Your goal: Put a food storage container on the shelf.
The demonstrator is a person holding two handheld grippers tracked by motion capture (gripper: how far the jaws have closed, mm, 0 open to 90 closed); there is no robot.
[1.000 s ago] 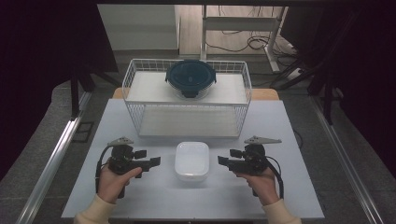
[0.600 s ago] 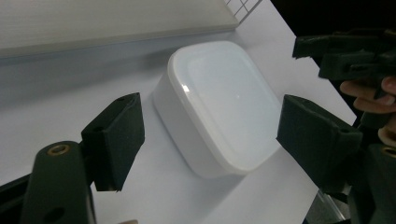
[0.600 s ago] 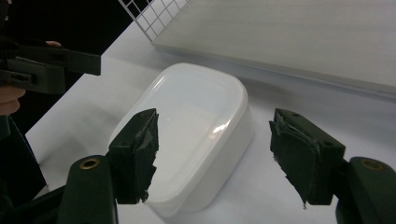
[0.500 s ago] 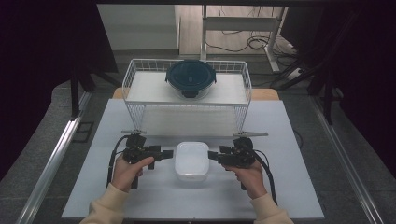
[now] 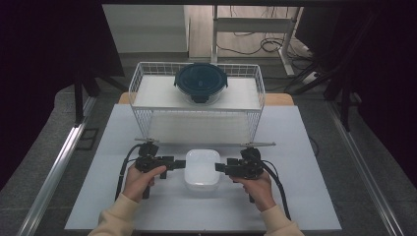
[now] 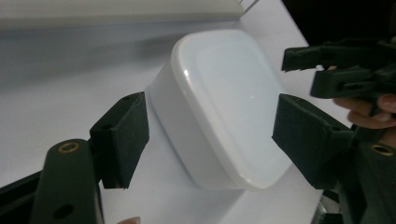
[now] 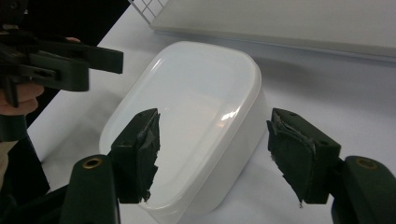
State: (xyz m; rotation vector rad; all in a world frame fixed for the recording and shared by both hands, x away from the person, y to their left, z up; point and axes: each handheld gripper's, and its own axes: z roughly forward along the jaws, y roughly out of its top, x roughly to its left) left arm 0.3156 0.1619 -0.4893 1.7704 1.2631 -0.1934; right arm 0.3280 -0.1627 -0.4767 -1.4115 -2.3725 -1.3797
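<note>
A white lidded container (image 5: 201, 168) sits in the middle of the white table (image 5: 305, 147). My left gripper (image 5: 179, 163) points at its left side and my right gripper (image 5: 220, 168) at its right side, tips close to the walls. In the left gripper view the container (image 6: 229, 102) lies between the open jaws of the left gripper (image 6: 212, 140), which have just been closing, and the pads stand off it. The right gripper (image 7: 217, 156) likewise straddles the container (image 7: 187, 116) with a gap at each pad.
A white wire basket (image 5: 142, 83) stands at the back of the table, with a round container with a dark lid (image 5: 200, 82) on its shelf. Each gripper view shows the other gripper beyond the container: the right gripper (image 6: 336, 65), the left gripper (image 7: 70, 60).
Both hands have moved inward and slightly forward from the table's sides, bringing the grippers up to the white container's left and right walls. The container has not moved.
</note>
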